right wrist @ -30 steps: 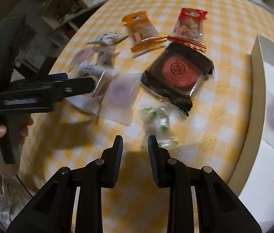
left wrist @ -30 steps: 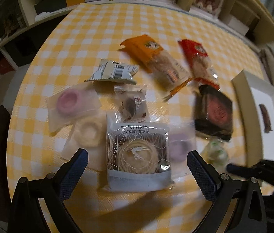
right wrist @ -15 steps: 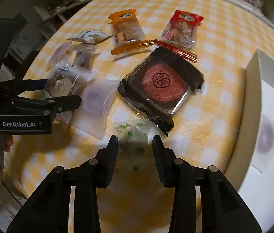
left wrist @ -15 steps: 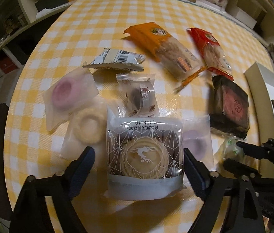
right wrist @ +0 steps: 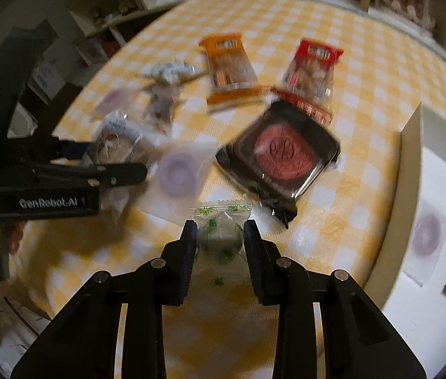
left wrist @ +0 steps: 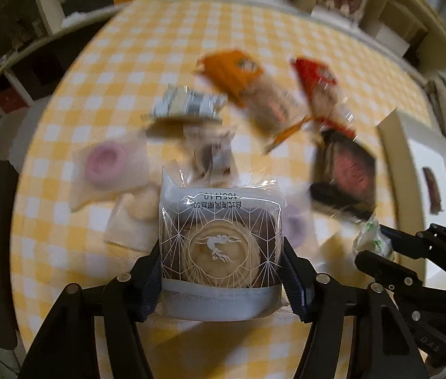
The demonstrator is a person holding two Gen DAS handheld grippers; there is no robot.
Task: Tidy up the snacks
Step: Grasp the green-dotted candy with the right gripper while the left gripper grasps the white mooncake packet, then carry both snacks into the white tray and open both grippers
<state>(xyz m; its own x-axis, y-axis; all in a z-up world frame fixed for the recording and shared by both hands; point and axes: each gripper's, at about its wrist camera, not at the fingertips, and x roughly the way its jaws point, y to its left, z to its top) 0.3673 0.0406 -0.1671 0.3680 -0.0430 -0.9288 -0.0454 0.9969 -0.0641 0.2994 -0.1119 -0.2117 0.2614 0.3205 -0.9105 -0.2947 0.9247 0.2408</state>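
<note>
Closing on two packets at once: my left gripper (left wrist: 223,271), wide open a second ago, now clamps the grey mooncake packet (left wrist: 221,243) by its sides, while my right gripper (right wrist: 219,240), nearly shut before, brackets the small green-print candy (right wrist: 219,227), fingers touching the wrapper. Both pickups look begun; the white tray (right wrist: 412,145) to the right, already holding two snacks, is the likely destination. Surface: yellow-checked tablecloth (left wrist: 103,72) strewn with wrapped snacks; cluttered shelving (left wrist: 27,47) rings the dim room
</note>
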